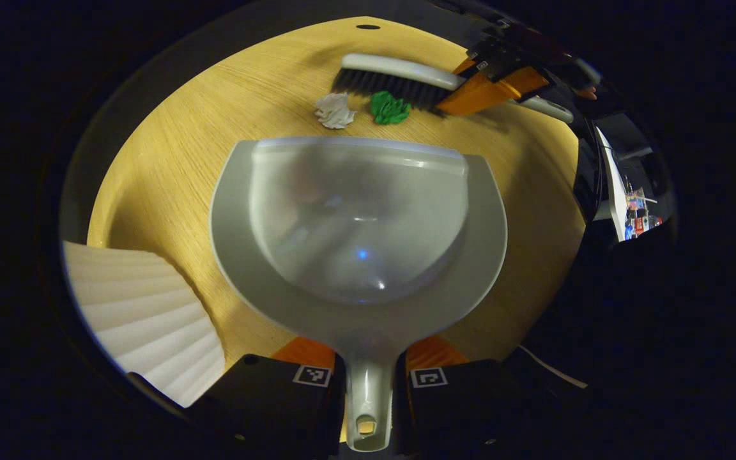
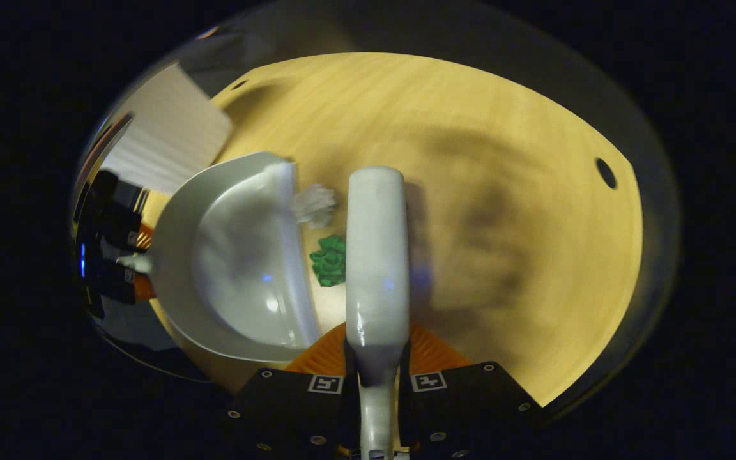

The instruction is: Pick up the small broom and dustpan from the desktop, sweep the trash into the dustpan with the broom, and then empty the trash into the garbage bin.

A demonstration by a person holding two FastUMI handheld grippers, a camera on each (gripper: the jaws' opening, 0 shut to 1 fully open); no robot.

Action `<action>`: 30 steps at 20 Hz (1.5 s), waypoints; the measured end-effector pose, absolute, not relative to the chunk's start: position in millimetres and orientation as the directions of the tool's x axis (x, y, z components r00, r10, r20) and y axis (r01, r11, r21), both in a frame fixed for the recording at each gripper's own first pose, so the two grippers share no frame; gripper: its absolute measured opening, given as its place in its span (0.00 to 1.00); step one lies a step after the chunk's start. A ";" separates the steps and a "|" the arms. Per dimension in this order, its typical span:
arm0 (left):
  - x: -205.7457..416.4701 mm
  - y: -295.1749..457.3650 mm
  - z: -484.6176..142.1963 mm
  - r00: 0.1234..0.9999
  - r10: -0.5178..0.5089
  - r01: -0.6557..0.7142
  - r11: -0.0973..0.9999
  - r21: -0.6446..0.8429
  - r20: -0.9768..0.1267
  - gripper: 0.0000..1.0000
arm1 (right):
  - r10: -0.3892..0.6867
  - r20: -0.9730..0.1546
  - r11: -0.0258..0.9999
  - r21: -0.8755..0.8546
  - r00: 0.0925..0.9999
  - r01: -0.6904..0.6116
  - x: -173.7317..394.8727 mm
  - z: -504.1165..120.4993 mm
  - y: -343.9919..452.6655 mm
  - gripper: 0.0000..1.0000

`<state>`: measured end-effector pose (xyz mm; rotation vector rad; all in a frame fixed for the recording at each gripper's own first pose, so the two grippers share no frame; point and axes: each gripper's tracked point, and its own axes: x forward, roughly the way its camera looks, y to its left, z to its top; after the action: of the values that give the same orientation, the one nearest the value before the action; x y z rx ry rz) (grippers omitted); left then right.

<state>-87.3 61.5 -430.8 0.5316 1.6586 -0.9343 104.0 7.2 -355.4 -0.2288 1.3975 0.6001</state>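
My left gripper (image 1: 368,374) is shut on the handle of the grey dustpan (image 1: 358,223), whose open lip rests on the wooden desktop (image 1: 170,166) facing the trash. A white paper wad (image 1: 334,110) and a green paper wad (image 1: 389,107) lie just beyond that lip. Behind them stands the small broom (image 1: 400,80), its dark bristles touching the green wad. My right gripper (image 2: 377,367) is shut on the broom's white handle (image 2: 377,255). In the right gripper view the dustpan (image 2: 234,255) lies to the left, with the green wad (image 2: 329,260) and white wad (image 2: 315,204) between it and the broom.
A white ribbed garbage bin (image 1: 144,319) stands beside the desk at the lower left of the left gripper view; in the right gripper view the bin (image 2: 170,131) is at the upper left. Cable holes (image 2: 605,172) pierce the desktop near its edges.
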 end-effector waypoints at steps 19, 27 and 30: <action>-119.1 33.3 -412.9 -0.197 -0.166 0.369 0.901 -0.229 -0.966 0.31 | 0.226 -0.956 0.964 0.192 0.185 -0.185 129.0 -313.7 3.6 0.24; -108.1 0.0 -414.4 -0.172 -0.107 0.137 0.982 -0.132 -0.979 0.31 | 0.107 -0.991 0.991 0.112 0.081 0.067 47.6 -355.2 31.2 0.24; -112.5 2.3 -418.7 -0.166 -0.101 0.158 0.979 -0.127 -0.981 0.30 | 0.104 -0.990 0.991 0.111 0.091 0.077 50.8 -360.3 43.4 0.24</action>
<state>-112.5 2.3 -418.7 0.0430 1.7223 -0.2282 50.8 43.4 -360.3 0.1477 1.4814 0.0204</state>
